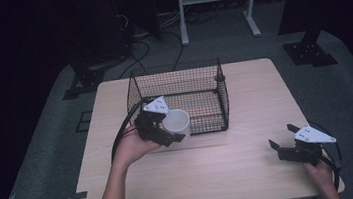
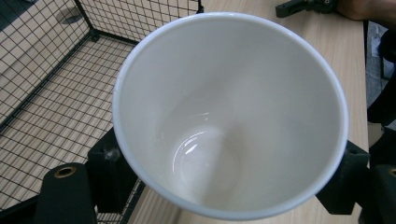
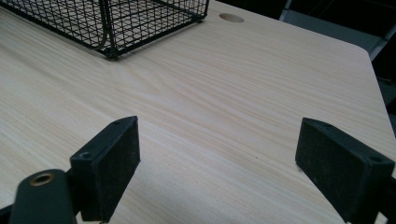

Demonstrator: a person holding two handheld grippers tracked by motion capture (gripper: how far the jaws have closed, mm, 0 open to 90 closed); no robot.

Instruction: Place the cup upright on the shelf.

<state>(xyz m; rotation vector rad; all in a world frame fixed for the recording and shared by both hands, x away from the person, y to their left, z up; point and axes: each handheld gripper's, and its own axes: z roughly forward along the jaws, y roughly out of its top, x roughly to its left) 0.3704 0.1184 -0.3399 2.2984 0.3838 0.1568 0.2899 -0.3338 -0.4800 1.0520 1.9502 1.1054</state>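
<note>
my left gripper [image 1: 168, 130] has its jaws clamped on either side of the white cup [image 1: 176, 123], one pad on each wall, and in the left gripper view the cup [image 2: 231, 116] sits mouth toward the camera, empty inside. i hold it at the near-left corner of the black wire basket [image 1: 217, 97], over its front wall as far as i can tell, and i cannot tell whether it is inside yet. my right gripper [image 1: 290, 143] rests well apart on the wooden table [image 1: 253, 171] with its jaws spread wide and nothing between them. i judge the pick-up done; lowering the cup onto the basket floor and letting go is left.
</note>
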